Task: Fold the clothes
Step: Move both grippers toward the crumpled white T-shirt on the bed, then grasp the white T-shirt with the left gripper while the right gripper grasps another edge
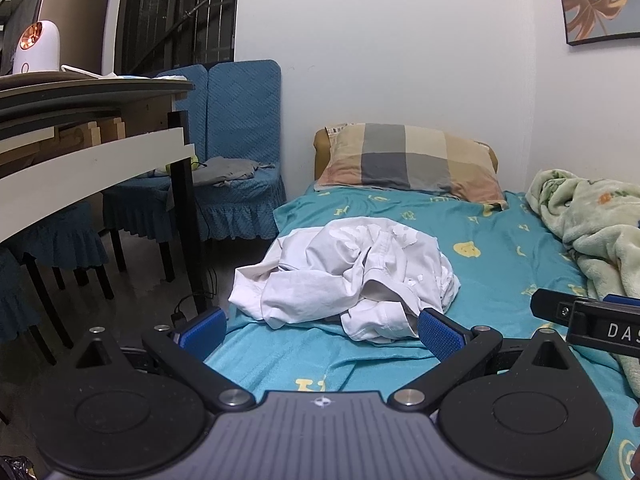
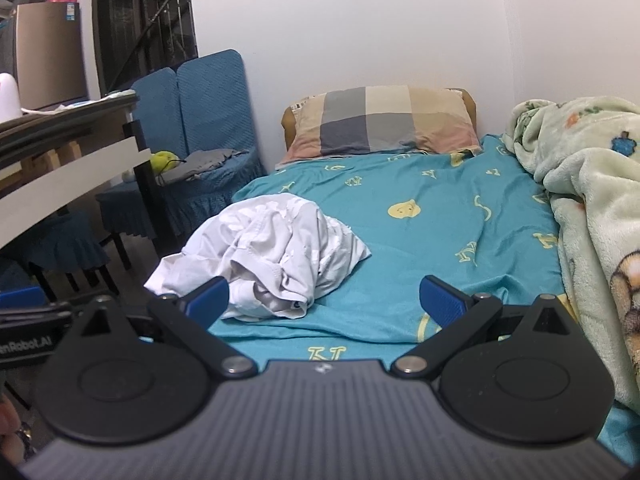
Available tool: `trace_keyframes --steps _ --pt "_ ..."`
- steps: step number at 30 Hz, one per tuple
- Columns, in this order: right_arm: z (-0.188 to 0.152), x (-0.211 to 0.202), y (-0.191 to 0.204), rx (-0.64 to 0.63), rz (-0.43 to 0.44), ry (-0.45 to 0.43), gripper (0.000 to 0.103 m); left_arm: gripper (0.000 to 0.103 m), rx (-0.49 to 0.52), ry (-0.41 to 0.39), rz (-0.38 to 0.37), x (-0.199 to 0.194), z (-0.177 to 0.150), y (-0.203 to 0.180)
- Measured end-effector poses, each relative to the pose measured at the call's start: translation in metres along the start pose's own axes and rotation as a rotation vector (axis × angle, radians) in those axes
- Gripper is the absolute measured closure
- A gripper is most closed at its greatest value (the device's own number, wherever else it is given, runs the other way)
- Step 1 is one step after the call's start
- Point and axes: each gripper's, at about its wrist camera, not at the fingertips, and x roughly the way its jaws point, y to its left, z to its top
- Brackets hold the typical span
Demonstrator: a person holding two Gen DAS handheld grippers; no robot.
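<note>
A crumpled white garment point(image 1: 344, 276) point(image 2: 264, 256) lies in a heap on the teal bed sheet point(image 1: 500, 264) point(image 2: 432, 232), near the bed's left edge. My left gripper point(image 1: 320, 334) hovers just short of the heap, open wide, its blue pads apart with nothing between them. My right gripper point(image 2: 326, 300) is also open wide and empty, a little to the right of the heap and short of it. The right gripper's black body point(image 1: 588, 320) shows at the right edge of the left wrist view.
A checked pillow point(image 1: 408, 160) point(image 2: 380, 120) lies at the bed's head against the wall. A fleecy blanket point(image 1: 600, 232) point(image 2: 592, 208) is bunched along the right side. To the left stand a table point(image 1: 92, 156) and blue-covered chairs point(image 1: 236, 152) point(image 2: 208, 128).
</note>
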Motion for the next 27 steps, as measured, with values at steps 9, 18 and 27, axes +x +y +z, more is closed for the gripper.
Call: trace_keyframes --steps 9,18,27 --pt "0.002 0.003 -0.010 0.033 -0.011 -0.004 0.000 0.000 -0.015 -0.010 -0.019 0.001 0.000 0.003" --pt "0.006 -0.002 -0.016 0.059 -0.018 -0.014 0.000 0.000 0.019 -0.005 -0.011 0.009 -0.004 -0.002" --pt "0.017 -0.018 -0.045 0.199 -0.108 -0.006 0.000 0.006 0.226 0.075 -0.017 0.073 0.000 -0.037"
